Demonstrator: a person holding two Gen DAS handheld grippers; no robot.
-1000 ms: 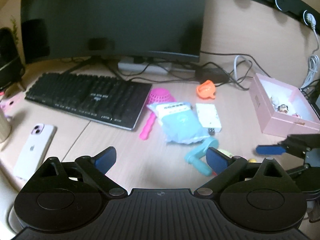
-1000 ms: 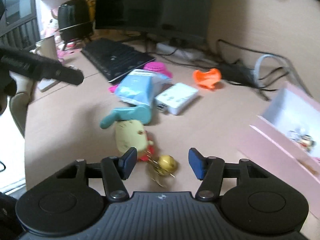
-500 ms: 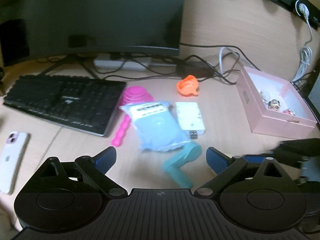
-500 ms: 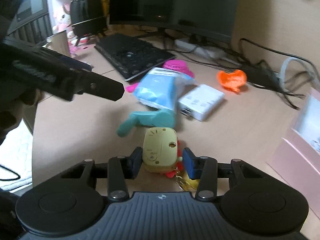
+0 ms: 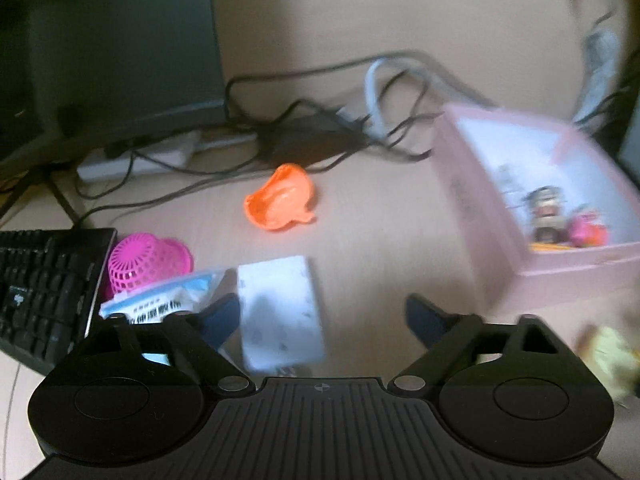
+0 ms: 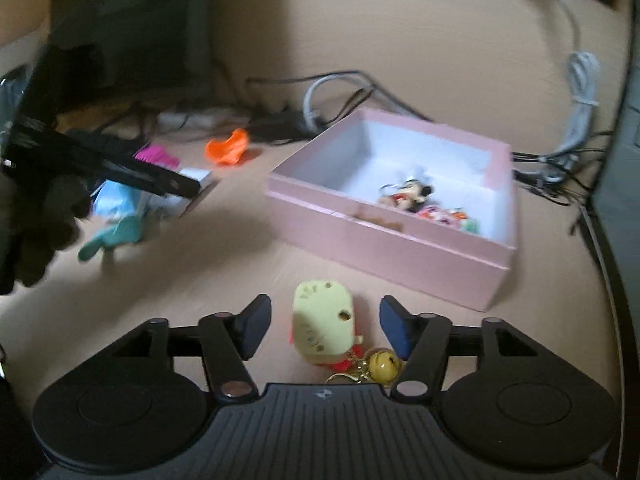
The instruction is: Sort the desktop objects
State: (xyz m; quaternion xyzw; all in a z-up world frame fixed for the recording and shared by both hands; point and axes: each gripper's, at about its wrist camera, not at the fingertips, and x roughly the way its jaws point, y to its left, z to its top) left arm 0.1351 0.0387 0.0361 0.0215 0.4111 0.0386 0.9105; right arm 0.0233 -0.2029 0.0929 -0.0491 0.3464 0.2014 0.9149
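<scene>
In the right wrist view my right gripper (image 6: 324, 326) is open, its fingers apart on either side of a yellow keychain toy (image 6: 323, 326) with a gold bell (image 6: 383, 365); the toy touches neither finger. The pink box (image 6: 384, 240) with several small charms inside stands just beyond it. In the left wrist view my left gripper (image 5: 323, 320) is open and empty above a white adapter block (image 5: 280, 312). An orange toy (image 5: 280, 198), a pink mesh scoop (image 5: 146, 262) and a blue packet (image 5: 160, 304) lie near it. The pink box (image 5: 520, 200) is at the right.
A black keyboard (image 5: 44, 288) lies at the left. A monitor (image 5: 104, 48) and a tangle of cables (image 5: 320, 128) fill the back of the desk. A teal toy (image 6: 112, 236) lies left of the box. White cables (image 6: 576, 92) hang at the right.
My right gripper has opened off the yellow toy and swung right toward the pink box. My left gripper moved forward and right over the white block.
</scene>
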